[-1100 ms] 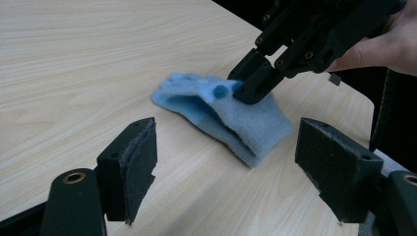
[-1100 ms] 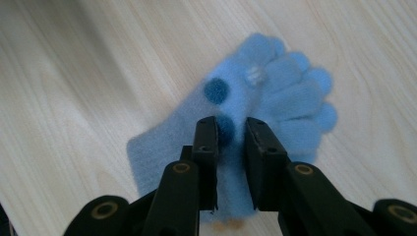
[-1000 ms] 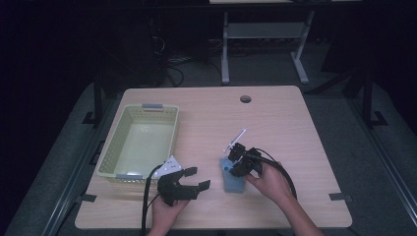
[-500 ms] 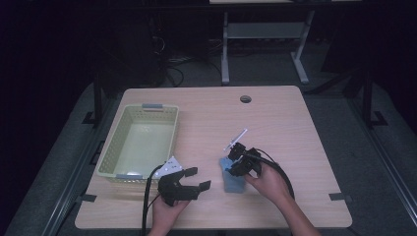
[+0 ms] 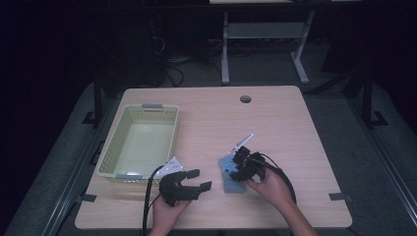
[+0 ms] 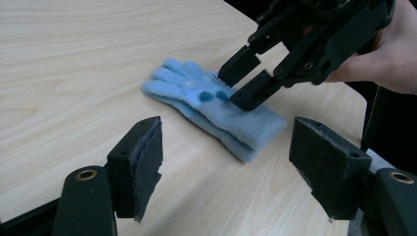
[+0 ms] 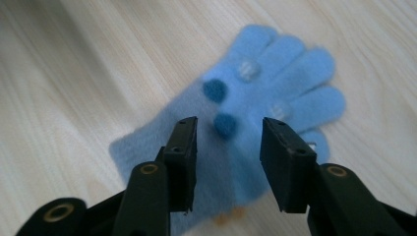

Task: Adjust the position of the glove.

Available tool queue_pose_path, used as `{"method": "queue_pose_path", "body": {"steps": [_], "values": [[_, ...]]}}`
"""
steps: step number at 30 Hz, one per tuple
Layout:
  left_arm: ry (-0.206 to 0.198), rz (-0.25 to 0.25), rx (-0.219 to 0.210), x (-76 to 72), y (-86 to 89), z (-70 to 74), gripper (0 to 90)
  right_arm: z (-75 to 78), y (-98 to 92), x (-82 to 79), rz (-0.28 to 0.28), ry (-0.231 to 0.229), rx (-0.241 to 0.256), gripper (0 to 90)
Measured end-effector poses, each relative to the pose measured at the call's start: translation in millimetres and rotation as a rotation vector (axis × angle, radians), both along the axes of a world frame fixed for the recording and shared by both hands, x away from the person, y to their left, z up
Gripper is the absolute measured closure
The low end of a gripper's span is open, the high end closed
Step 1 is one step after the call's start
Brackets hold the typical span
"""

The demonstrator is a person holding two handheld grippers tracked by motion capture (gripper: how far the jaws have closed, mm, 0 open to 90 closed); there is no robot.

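Right gripper view: right tool (image 7: 228, 164) part-open, jaws straddling blue glove (image 7: 255, 98).

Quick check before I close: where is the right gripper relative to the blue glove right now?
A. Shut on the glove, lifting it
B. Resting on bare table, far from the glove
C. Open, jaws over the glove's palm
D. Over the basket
C: in its own view the right gripper has its jaws apart above the blue glove, which lies flat on the table.
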State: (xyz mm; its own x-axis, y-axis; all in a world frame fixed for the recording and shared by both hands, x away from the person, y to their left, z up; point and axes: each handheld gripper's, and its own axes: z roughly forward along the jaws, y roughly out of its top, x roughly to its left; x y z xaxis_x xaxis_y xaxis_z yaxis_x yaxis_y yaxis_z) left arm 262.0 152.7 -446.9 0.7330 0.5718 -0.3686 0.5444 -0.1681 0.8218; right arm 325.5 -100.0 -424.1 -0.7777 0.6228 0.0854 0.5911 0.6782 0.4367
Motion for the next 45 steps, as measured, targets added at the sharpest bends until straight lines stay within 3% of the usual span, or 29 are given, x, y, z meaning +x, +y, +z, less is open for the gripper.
{"method": "queue_pose_path", "body": {"steps": [1, 2, 5, 8, 13, 17, 18, 22, 27, 28, 31, 34, 37, 39, 45], "values": [[0.000, 0.000, 0.000, 0.0, 0.0, 0.0, 28.4, 0.0, 0.0, 0.0, 0.000, 0.000, 0.000, 56.7], [0.036, -0.007, -0.029, 0.7, -0.1, -0.7, 28.4, 0.8, -7.0, -1.1, -0.020, 0.009, 0.020, 54.3], [0.070, -0.007, -0.075, 0.0, -0.6, -0.3, 27.4, 2.6, -15.0, -3.0, -0.045, -0.003, 0.044, 50.9], [0.075, 0.019, -0.074, -2.7, -3.3, 1.5, 21.4, 4.3, -23.9, -4.7, -0.081, -0.004, 0.092, 48.6], [0.093, 0.017, -0.067, -4.1, -8.0, 3.0, 19.6, 4.4, -33.3, -8.9, -0.131, -0.018, 0.127, 41.7], [0.147, 0.017, -0.054, -1.4, -14.8, 1.0, 22.5, 2.1, -44.0, -17.4, -0.180, 0.013, 0.205, 39.1], [0.164, 0.021, -0.033, 0.7, -17.7, -0.8, 23.6, 0.5, -47.7, -22.2, -0.193, 0.018, 0.238, 38.9], [0.212, 0.032, -0.034, 6.2, -25.9, -4.9, 25.1, -8.5, -55.0, -27.6, -0.232, 0.043, 0.269, 37.2], [0.225, 0.040, -0.017, 12.5, -34.6, -6.7, 30.7, -18.3, -62.5, -28.6, -0.306, 0.065, 0.302, 30.5], [0.251, 0.038, -0.015, 16.4, -39.5, -8.3, 30.6, -21.2, -64.4, -29.3, -0.327, 0.071, 0.333, 30.4], [0.300, 0.042, -0.024, 20.7, -46.0, -11.0, 30.6, -23.7, -62.3, -29.2, -0.346, 0.065, 0.345, 27.1], [0.326, 0.039, -0.028, 24.9, -50.4, -11.1, 31.1, -24.8, -61.3, -29.3, -0.369, 0.086, 0.387, 28.9], [0.316, 0.048, -0.011, 30.0, -54.9, -11.6, 33.1, -28.4, -61.7, -30.3, -0.400, 0.116, 0.436, 30.4], [0.332, 0.049, -0.011, 33.4, -56.6, -14.2, 33.8, -31.6, -60.9, -31.0, -0.410, 0.136, 0.467, 31.4], [0.384, 0.042, -0.019, 38.8, -60.8, -21.6, 36.5, -33.4, -63.8, -31.2, -0.431, 0.134, 0.499, 38.7]]}}
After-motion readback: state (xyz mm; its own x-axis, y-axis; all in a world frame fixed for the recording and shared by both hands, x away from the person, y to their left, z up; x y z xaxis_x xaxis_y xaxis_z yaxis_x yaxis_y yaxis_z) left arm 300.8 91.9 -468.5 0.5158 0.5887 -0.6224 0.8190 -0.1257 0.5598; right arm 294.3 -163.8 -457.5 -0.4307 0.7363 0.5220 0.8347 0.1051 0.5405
